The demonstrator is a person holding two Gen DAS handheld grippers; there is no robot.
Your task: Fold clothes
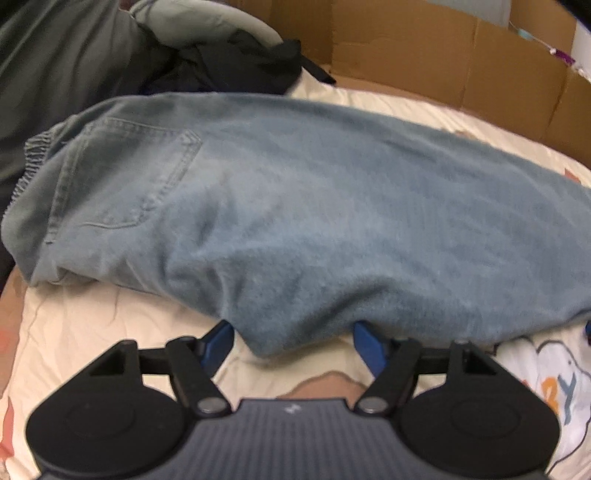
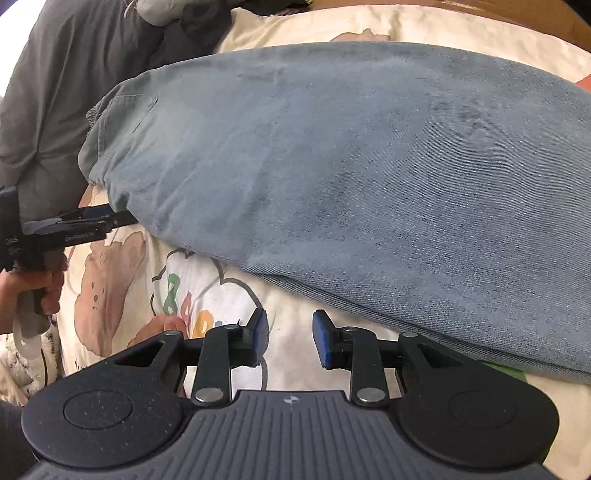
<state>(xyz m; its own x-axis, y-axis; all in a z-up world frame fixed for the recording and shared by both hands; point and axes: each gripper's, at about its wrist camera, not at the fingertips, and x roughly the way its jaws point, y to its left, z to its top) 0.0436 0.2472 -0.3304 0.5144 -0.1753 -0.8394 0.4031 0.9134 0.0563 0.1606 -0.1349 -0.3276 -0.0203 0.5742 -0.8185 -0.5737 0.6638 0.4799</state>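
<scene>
On the bed [image 2: 332, 22], over a printed cream sheet [image 2: 122, 288], the jeans [image 1: 332, 206] lie flat, already doubled, back pocket [image 1: 122, 177] up, dark clothes pile [image 1: 229, 59] behind. Left hand-held gripper [image 1: 291, 334]: jaws wide apart, straddling the near denim edge, not clamped. Right hand-held gripper [image 2: 290, 334]: jaws partly apart, empty, just short of the hem. Judgement: next fold pending. Slide both lower fingers under every layer, clamp evenly, lift together, otherwise the bottom layer drags and bunches.
</scene>
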